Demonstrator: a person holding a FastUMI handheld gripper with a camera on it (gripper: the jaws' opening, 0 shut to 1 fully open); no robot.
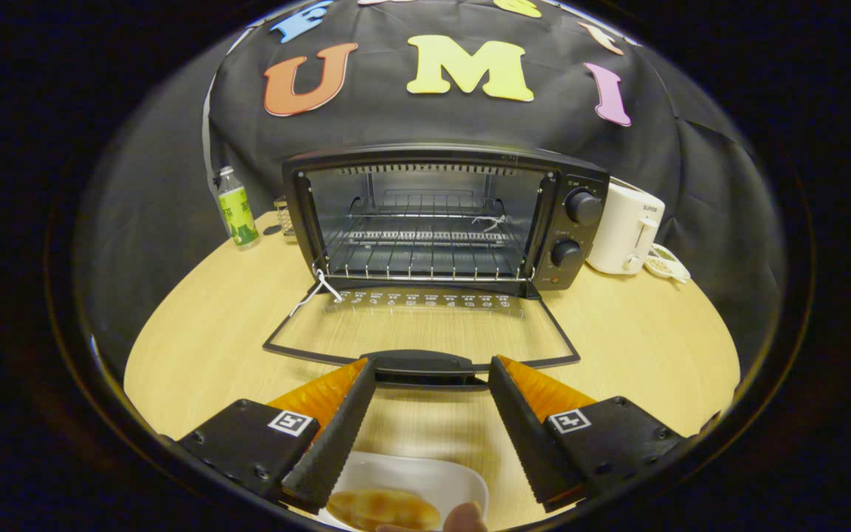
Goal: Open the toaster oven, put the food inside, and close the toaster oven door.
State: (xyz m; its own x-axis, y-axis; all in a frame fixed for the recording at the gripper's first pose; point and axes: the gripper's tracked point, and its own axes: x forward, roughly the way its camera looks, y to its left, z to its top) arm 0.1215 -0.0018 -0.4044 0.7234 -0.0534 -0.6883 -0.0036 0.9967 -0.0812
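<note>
Black metal frames the boxy toaster oven [444, 214], which stands open on the round pale-wood table [640, 340]; its clear glass door [422, 329] lies folded flat toward you, with the dark door handle [425, 366] just ahead of your fingertips. Your gripper [431, 373] has its jaws spread wide and holds nothing. The food, a golden-brown bread-like piece [385, 508], rests on a shallow white dish [433, 476] below and between the fingers, with a fingertip [466, 517] at the dish's near edge. The wire rack [425, 258] inside appears bare, so loading is probably the step in hand. Three risks follow. The soft food may crush or slip if you close on it unevenly. The lowered door lies across your path, so a low approach could strike its handle or glass. A loose white tie [320, 290] at the left hinge may snag. The green-labelled plastic bottle [237, 210] and white appliance [625, 229] stand well aside.
</note>
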